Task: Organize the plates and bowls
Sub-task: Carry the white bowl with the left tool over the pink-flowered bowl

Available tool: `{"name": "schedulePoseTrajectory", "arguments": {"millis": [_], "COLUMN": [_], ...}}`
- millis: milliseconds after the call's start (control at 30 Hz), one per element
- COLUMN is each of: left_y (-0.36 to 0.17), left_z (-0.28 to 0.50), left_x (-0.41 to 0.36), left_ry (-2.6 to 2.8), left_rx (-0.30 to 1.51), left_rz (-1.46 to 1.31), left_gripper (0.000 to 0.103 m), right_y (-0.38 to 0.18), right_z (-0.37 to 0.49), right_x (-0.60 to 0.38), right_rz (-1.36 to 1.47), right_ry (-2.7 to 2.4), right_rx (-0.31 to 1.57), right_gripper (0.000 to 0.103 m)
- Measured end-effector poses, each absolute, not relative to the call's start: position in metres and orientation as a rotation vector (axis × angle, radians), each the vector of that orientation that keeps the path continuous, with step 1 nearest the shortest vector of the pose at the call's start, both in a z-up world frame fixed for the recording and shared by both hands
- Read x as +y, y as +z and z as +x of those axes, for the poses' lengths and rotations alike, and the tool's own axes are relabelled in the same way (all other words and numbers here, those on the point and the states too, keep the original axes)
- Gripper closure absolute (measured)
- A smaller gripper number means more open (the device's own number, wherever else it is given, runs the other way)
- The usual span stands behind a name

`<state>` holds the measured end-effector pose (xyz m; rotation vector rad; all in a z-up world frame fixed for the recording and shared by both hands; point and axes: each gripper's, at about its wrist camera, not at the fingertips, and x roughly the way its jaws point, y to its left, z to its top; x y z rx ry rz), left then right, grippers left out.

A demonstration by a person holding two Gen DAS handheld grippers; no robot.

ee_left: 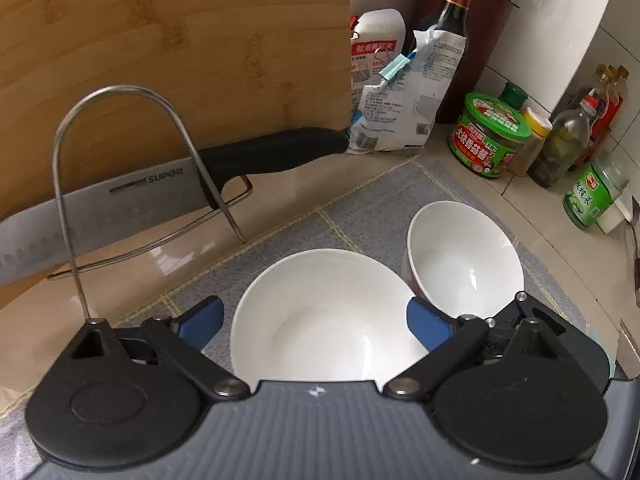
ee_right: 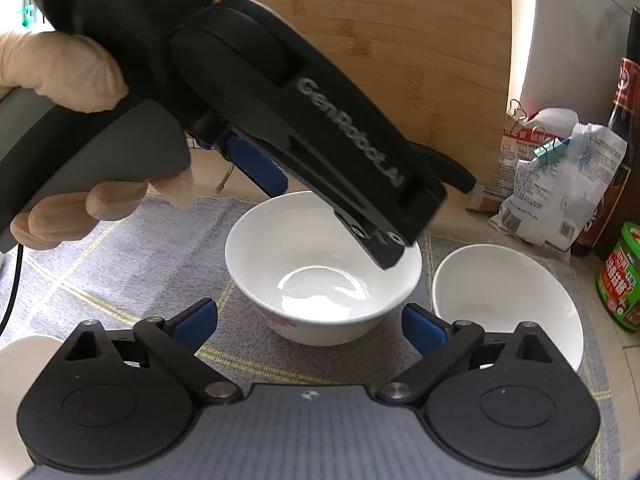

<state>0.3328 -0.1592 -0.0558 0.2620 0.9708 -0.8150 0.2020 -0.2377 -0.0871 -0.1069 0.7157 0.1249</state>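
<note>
over the grey mat [ee_right: 120,248], the left gripper [ee_right: 340,216] tilts down into a white bowl [ee_right: 320,280], jaws apart.

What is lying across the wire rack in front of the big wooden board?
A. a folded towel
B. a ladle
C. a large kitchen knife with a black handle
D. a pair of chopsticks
C: in the left wrist view a broad steel knife with a black handle rests through the wire rack, in front of the upright wooden board.
</note>
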Motion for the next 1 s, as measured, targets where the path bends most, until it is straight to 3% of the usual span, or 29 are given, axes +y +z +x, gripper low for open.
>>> {"name": "schedulePoseTrajectory", "arguments": {"millis": [200, 1000], "left_y": [-0.06, -0.0655], "left_z": [0.338, 0.3419], "left_x": [-0.1601, -0.1601], "left_ry": [-0.831, -0.85], "left_rx": [0.986, 0.999], "left_rz": [0.247, 0.265], "left_gripper": [0.016, 0.02], "right_y": [-0.0867, -0.0848], "right_z": [0.2045, 0.2079], "right_x": [-0.2389, -0.2384], "right_rz": [-0.117, -0.145], "right_ry": [0.122, 0.093], "right_rx": [0.709, 0.687], "right_gripper": [0.004, 0.008]}}
